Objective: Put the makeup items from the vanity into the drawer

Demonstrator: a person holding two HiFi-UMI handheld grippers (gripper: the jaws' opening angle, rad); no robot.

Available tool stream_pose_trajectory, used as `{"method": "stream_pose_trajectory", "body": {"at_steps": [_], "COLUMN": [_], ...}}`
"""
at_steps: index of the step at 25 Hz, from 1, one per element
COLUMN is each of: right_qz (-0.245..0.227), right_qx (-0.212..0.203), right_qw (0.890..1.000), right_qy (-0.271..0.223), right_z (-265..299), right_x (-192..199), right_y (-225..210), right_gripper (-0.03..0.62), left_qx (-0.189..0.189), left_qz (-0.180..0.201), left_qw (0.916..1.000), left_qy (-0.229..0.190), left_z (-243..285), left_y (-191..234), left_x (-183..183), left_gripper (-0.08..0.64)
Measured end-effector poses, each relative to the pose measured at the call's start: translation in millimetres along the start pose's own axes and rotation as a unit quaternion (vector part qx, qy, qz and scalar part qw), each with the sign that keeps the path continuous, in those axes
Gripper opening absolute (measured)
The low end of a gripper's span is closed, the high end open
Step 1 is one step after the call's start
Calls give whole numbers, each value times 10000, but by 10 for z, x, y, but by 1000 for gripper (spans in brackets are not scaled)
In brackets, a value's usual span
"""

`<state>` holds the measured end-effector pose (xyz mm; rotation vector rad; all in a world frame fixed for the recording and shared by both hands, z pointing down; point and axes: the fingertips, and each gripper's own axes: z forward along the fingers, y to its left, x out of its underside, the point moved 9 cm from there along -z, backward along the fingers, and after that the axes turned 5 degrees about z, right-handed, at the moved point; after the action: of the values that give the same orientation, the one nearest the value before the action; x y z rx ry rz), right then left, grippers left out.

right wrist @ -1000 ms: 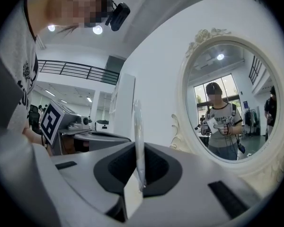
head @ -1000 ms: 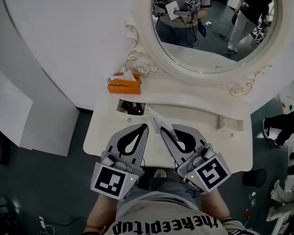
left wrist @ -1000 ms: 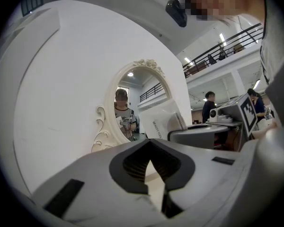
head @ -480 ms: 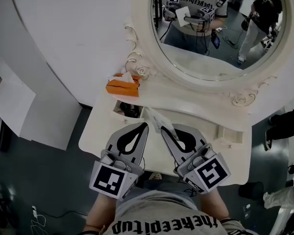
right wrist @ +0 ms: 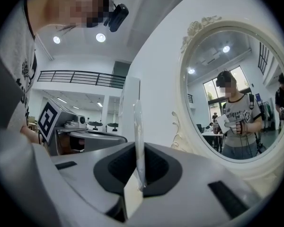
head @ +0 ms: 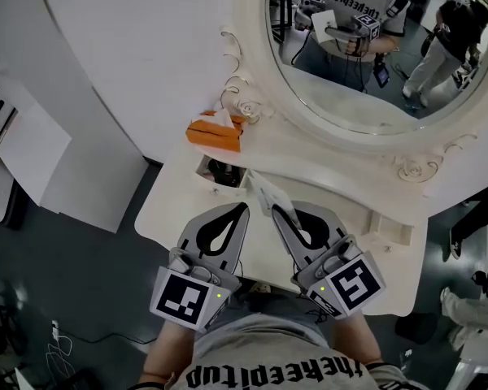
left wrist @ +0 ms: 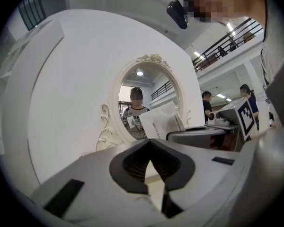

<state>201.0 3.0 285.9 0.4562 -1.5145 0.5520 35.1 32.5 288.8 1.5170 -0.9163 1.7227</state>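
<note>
Little had changed over the last second: the right tongs (head: 272, 210) stayed clamped on the white packet (head: 260, 189), the left tongs (head: 243, 209) stayed closed on nothing, and the pair edged only slightly further over the front edge of the surface (head: 179, 214) while the head view swung a little, so that the mirror (head: 366, 63) sat further right in the picture. For the task this read as a carry still in progress, with one makeup item lifted clear and not yet delivered. The likeliest target appeared to be the open compartment (head: 202, 167) near the back left corner of the surface, just ahead of and to the left of the packet's far end, with dark things already lying in it that could not be made out. An orange tissue box (head: 214, 133) stood behind it, against the mirror's carved frame. The packet itself looked thin, flat and pale, a sachet-like sheet held by its near end; seen edge-on from the right gripper view it stood upright as a narrow sliver between the pads, and from the left gripper view its broad face carried a line of small print. Being so thin, it would probably flex and might slip if swung quickly.
</note>
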Motion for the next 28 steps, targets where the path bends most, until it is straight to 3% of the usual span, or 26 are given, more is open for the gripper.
{"method": "stream_pose_trajectory", "body": {"at_steps": [4,11,16,25,28], "right_qz": [36,110,103,105,117], "right_qx": [2,128,215,507,626], "right_qw": [10000,9998,9996,9982,9974], "right_qy": [42,53,139,310,347], "right_z": [69,238,512,939,1054], "right_x": [30,31,60,82,90], "right_y": [-10,-61,-62,-61,-66], "right_gripper": [38,38,38,38,38], "left_qx": [-24,147,140,427,530], "left_qz": [62,-90,-47,-230,-168], "left_qw": [9998,9997,9999,9985,9983], "left_qy": [-191,179,-20,250,167], "left_z": [21,57,77,157,196], "left_y": [81,215,514,988,1138], "left_x": [23,25,93,114,115], "left_gripper": [32,32,32,32,32]}}
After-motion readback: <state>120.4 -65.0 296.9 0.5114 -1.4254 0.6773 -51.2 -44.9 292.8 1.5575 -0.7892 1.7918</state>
